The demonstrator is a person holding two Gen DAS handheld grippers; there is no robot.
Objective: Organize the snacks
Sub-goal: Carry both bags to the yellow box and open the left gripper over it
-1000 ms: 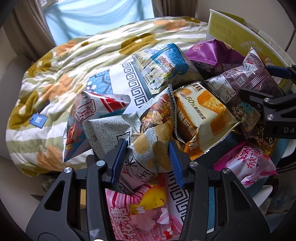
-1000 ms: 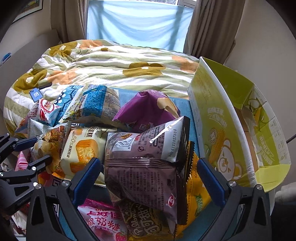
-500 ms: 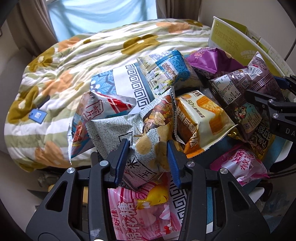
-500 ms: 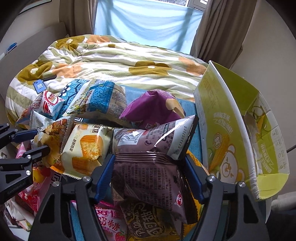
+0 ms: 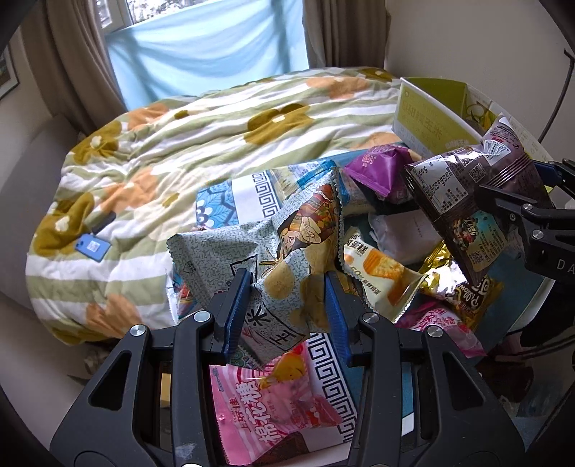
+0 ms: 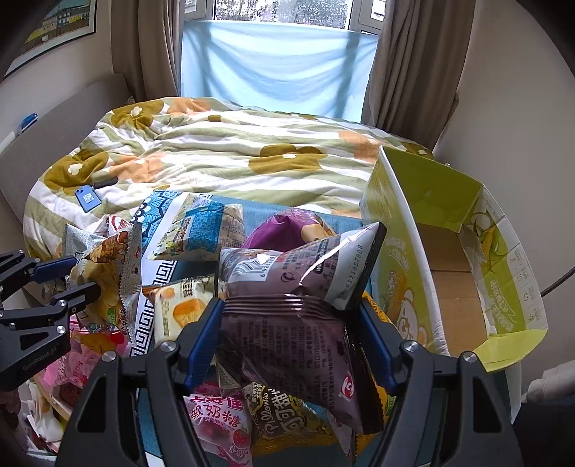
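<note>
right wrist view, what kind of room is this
Most likely a bedroom: a bed with a flower-print quilt, brown curtains at a window, and a framed picture on the wall.

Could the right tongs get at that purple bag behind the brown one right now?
Probably not yet. The right tongs are shut on the brown bag, which hangs in front of the purple bag. They would have to drop it first, perhaps into the open box beside them.

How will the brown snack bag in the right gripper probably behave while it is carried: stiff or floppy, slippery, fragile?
The brown snack bag is probably floppy: it creases where the right gripper pinches it. Its glossy film may slip. It looks puffed, so likely light, with crushable contents.
</note>
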